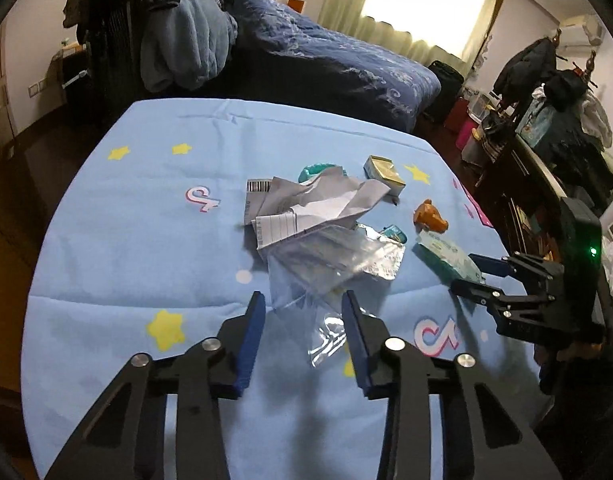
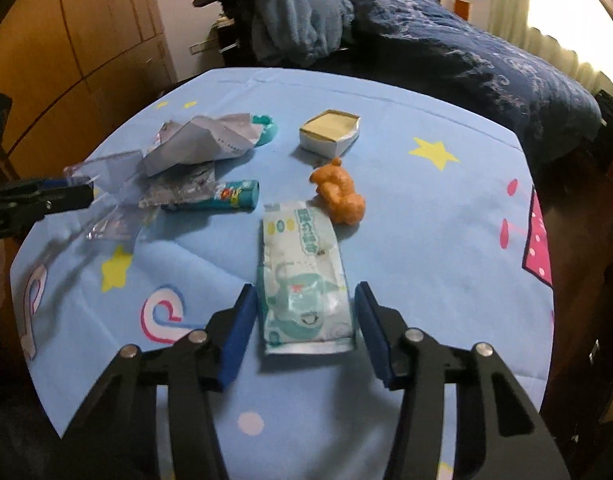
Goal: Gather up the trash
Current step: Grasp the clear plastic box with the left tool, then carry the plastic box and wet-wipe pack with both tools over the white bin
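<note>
Trash lies on a table under a light blue cloth [image 1: 146,240]. My left gripper [image 1: 304,300] is open, its fingers on either side of the near end of a clear plastic bag [image 1: 330,260]. Crumpled white paper [image 1: 314,204] lies just beyond the bag. My right gripper [image 2: 304,292] is open, with a green-white wet-wipe pack [image 2: 304,280] lying flat between its fingers. In the left wrist view the right gripper [image 1: 468,270] shows at the right by that pack [image 1: 446,254]. The left gripper's fingertips [image 2: 58,192] show at the left edge of the right wrist view.
A small white-and-gold box [image 2: 330,130], an orange toy figure [image 2: 340,192], a teal tube [image 2: 226,196] and a teal object [image 2: 266,126] under the paper lie on the cloth. A bed with a dark blue duvet [image 1: 326,52] stands behind. Cluttered furniture [image 1: 546,140] is at the right.
</note>
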A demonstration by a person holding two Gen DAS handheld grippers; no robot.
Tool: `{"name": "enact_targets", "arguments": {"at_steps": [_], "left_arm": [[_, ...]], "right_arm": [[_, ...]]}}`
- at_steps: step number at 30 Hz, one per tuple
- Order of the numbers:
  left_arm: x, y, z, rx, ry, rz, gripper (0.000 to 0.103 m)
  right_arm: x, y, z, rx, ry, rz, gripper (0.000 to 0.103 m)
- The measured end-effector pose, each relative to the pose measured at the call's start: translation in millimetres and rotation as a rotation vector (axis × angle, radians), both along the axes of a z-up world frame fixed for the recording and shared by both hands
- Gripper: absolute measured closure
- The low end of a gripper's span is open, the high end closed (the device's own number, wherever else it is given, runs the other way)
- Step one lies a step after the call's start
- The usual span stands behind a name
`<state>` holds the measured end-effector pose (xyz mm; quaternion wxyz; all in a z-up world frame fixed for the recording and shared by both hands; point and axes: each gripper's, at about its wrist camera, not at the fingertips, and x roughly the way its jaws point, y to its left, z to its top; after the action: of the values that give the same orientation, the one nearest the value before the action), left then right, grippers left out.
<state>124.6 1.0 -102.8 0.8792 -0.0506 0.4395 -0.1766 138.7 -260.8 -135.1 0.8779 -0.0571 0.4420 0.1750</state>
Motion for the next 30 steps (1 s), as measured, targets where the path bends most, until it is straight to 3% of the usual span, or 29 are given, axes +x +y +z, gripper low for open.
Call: {"name": "enact_targets", "arguments": {"at_steps": [4, 12, 21, 30], "left_arm": [[5, -1, -4, -0.017, 0.017, 0.004, 0.073], [5, 2, -6, -0.047, 0.043, -0.008, 0.102], [-17, -6, 18, -0.03, -0.018, -0.048, 0.102], [-15, -76, 68, -0.039, -0.113, -0.216, 0.102]], "right_arm": [[4, 1, 0, 0.019, 0.001, -0.027, 0.05], [-3, 0, -1, 0.042, -0.002, -0.056, 0.06], [-32, -9, 17, 0.103, -0.068, -0.104, 0.063], [-74, -52, 66, 0.151, -0.216, -0.216, 0.063]]}}
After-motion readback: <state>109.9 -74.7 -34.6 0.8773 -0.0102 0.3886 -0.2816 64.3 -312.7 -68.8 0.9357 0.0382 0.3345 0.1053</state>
